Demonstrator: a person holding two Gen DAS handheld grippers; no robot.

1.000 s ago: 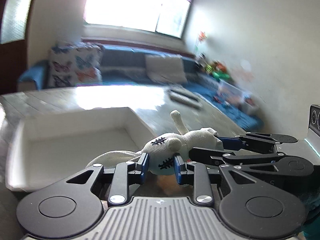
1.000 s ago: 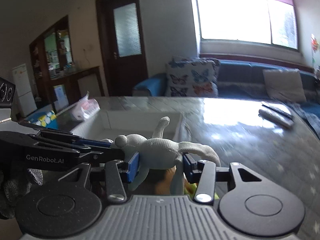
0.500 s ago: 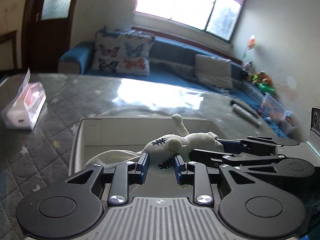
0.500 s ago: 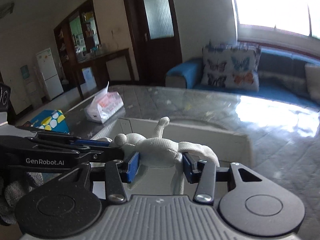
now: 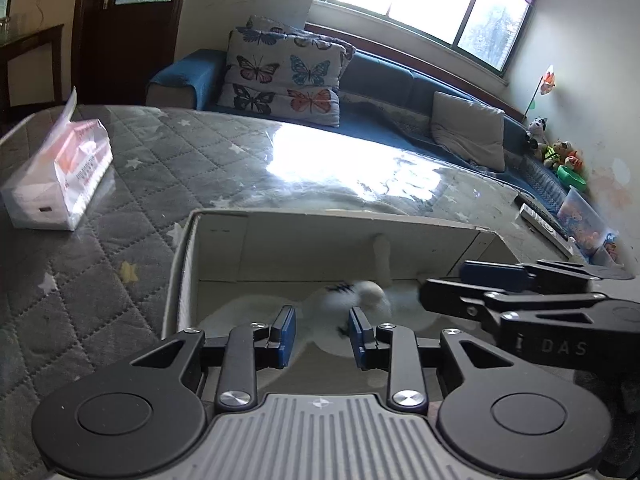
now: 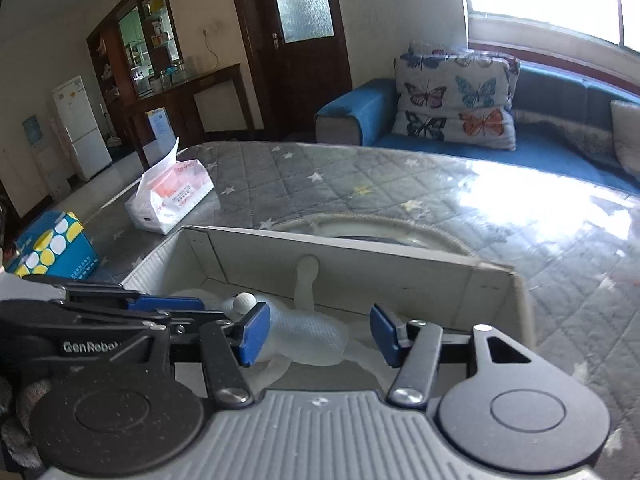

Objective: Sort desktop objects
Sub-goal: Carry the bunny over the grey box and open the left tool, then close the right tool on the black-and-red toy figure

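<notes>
A white stuffed toy (image 5: pixel 360 300) with dark stitched marks lies blurred inside the white cardboard box (image 5: pixel 340 218). My left gripper (image 5: pixel 322 336) hangs over the box, its jaws opening, and its blue pads stand clear of the toy's head below them. In the right wrist view the toy's body (image 6: pixel 308 336) rests in the box (image 6: pixel 340 246) between the fingers of my right gripper (image 6: pixel 320 334). Those jaws are opening too, with a gap at the right pad. The left gripper's fingers (image 6: pixel 160 306) reach in from the left there; the right gripper's fingers (image 5: pixel 500 280) cross the left wrist view.
The box stands on a grey quilted table under a clear cover. A tissue pack (image 5: pixel 60 176) (image 6: pixel 172 196) lies to its left, and a blue dotted carton (image 6: pixel 52 252) sits at the table's left edge. Remote controls (image 5: pixel 544 220) lie far right. A blue sofa runs behind.
Both grippers carried the toy leftward over the box and sank towards it. Their jaws have since parted, and the toy has slipped from the pads down into the box.
</notes>
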